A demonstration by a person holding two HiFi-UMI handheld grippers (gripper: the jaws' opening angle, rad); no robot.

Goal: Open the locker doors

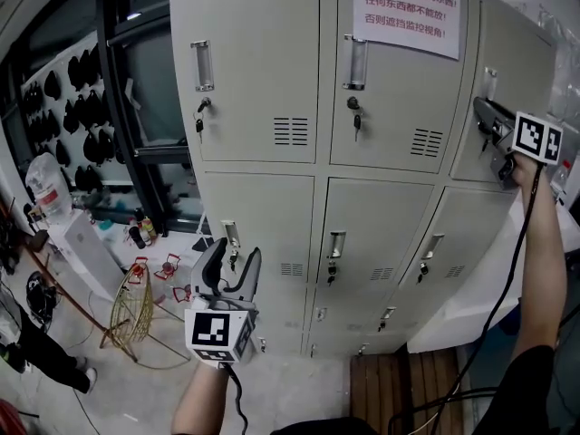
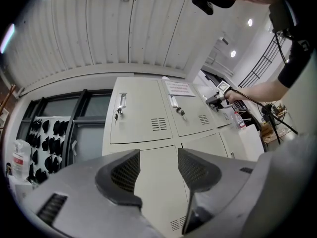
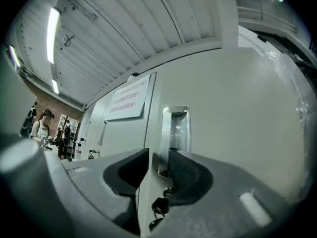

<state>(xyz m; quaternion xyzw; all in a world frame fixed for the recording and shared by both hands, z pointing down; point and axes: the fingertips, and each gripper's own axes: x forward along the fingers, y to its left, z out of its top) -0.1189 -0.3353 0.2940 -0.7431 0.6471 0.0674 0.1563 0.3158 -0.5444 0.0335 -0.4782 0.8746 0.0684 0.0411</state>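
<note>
A white paper notice [image 1: 405, 12] with red print hangs at the far top. To the far left is a dark-framed window [image 1: 149, 89], and left of it a white wall panel [image 1: 50, 120] hung with rows of black objects. Below stands a pale plastic bag [image 1: 45, 184]. On the floor [image 1: 299, 392] lie a gold wire frame [image 1: 136, 311] and small red pieces [image 1: 168, 265]. A bystander's dark trouser legs [image 1: 36, 352] show at near left. Wooden slats [image 1: 399, 383] lie near right. Overhead, a ribbed ceiling [image 3: 124, 29] carries a light strip [image 3: 52, 29].
</note>
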